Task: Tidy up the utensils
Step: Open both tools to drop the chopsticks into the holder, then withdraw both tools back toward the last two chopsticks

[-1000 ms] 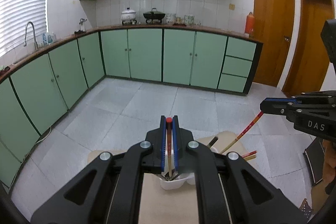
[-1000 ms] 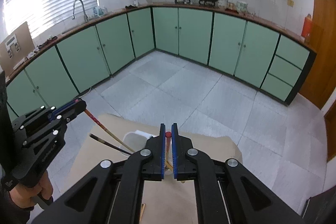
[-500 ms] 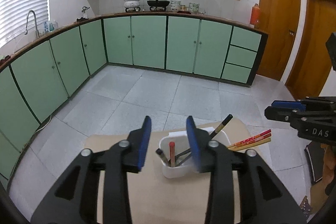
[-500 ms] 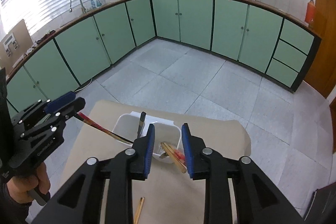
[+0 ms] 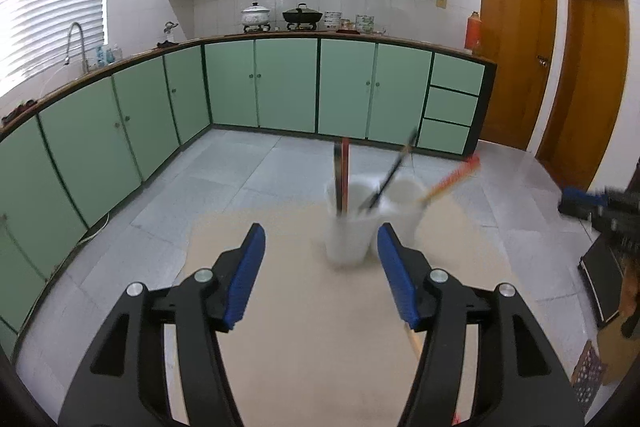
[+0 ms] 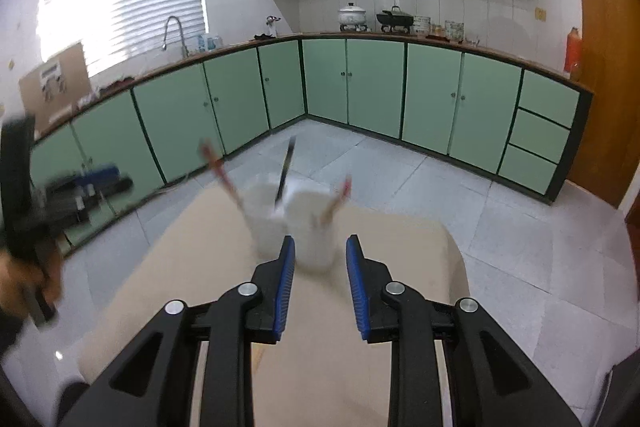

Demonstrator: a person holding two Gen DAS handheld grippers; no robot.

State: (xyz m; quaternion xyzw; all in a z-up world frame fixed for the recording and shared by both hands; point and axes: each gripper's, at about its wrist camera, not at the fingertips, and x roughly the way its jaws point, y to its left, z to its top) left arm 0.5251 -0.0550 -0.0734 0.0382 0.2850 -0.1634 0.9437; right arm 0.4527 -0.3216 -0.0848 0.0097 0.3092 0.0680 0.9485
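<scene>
Utensils stand in a white two-cup holder (image 5: pixel 348 227) on the tan surface (image 5: pixel 312 327), blurred in both views. From left to right in the left wrist view: a dark red-tipped stick (image 5: pixel 341 179) upright in the left cup, a black one (image 5: pixel 390 177) leaning right, red chopsticks (image 5: pixel 450 183) slanting from the right cup. The left tool (image 5: pixel 320 275) is spreading wider with nothing between its blue pads. The right tool (image 6: pixel 320 281) stands partly spread, empty.

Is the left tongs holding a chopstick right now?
No, the left tongs are opening with nothing between their blue pads, and the chopsticks stand in the white holder beyond them.
</scene>
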